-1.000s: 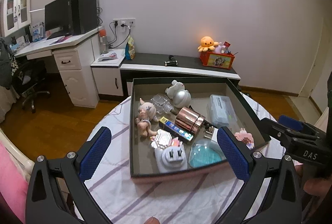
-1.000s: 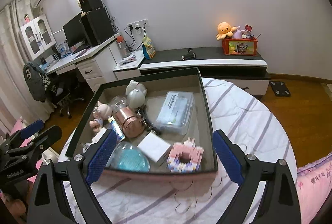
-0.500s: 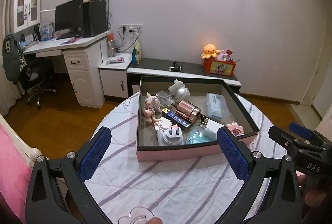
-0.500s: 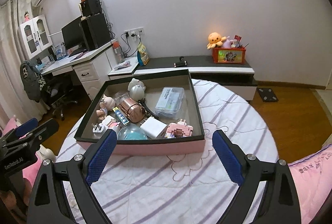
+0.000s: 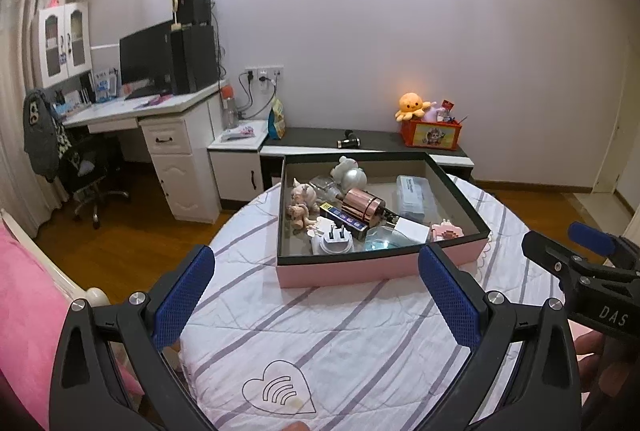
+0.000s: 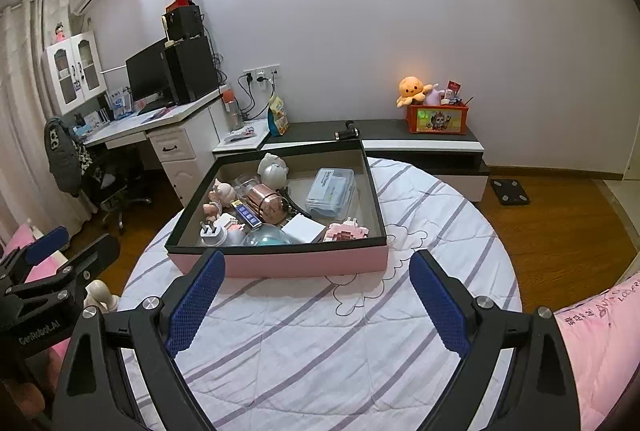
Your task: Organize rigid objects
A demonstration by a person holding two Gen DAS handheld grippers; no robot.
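Note:
A pink box with a dark rim (image 5: 360,271) (image 6: 304,265) sits on the far half of a round table under a striped white cloth (image 5: 340,343) (image 6: 320,343). Inside lie a copper cup (image 5: 362,205) (image 6: 266,205), a clear plastic case (image 5: 414,197) (image 6: 332,189), a white plug adapter (image 5: 334,241) (image 6: 212,233), a small doll (image 5: 302,199) (image 6: 220,197), a pink block toy (image 5: 446,231) (image 6: 346,231) and other small items. My left gripper (image 5: 316,295) and right gripper (image 6: 312,301) both stand open and empty, short of the box's near wall.
Beyond the table stand a white desk with a monitor (image 5: 152,63), a low dark cabinet (image 5: 360,145) with an orange toy box (image 5: 432,133), and an office chair (image 5: 88,171). Pink bedding (image 6: 600,331) lies at the right, and more pink bedding (image 5: 28,311) at the left.
Both grippers have drawn back from over the box and risen slightly; the box now looks smaller and farther off, with more striped cloth showing in front. Both stayed open.

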